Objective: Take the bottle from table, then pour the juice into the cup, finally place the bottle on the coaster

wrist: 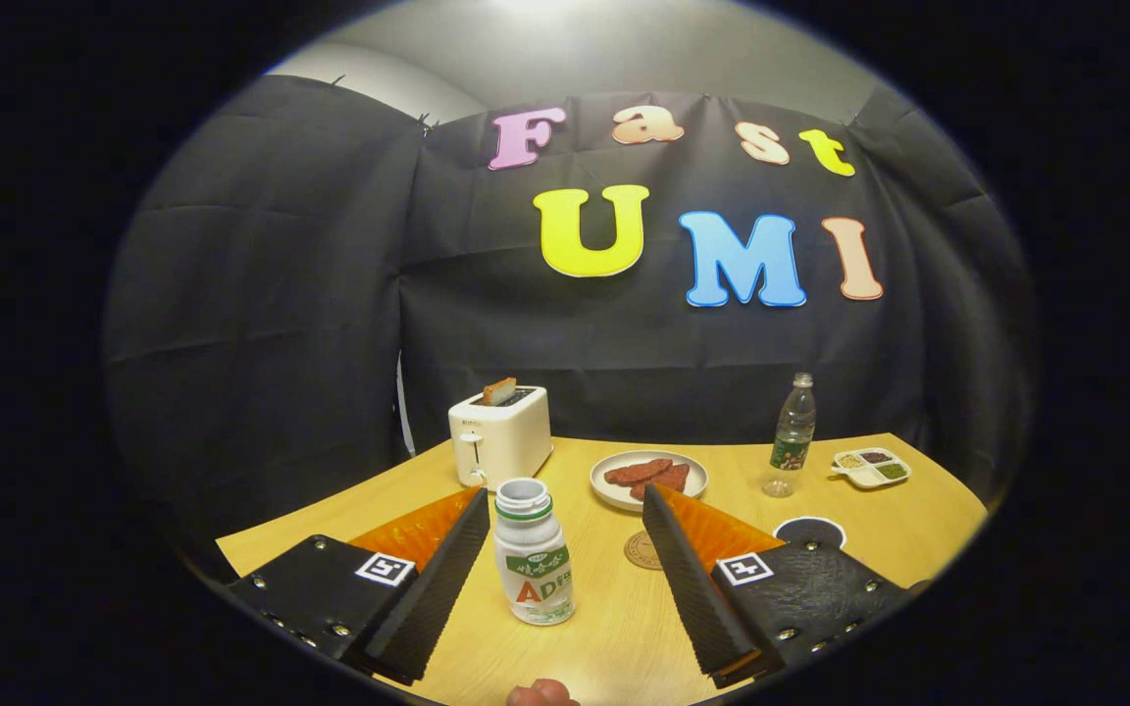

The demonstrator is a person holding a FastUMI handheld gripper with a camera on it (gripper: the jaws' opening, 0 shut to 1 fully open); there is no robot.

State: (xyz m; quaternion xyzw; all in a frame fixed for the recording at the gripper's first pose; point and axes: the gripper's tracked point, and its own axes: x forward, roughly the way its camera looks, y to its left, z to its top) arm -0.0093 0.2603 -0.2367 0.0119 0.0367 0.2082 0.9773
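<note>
Two fingers stand wide apart around the uncapped bottle (pixel 532 554), lower centre, neither touching. Gripper (pixel 565 529) closing off-centre could tip it, probably spilling juice.

My bottle (pixel 533 552) is milky white with a green-and-white label and orange lettering. The table (pixel 918 515) is pale yellow wood, and the toaster (pixel 499 436) is white.
</note>
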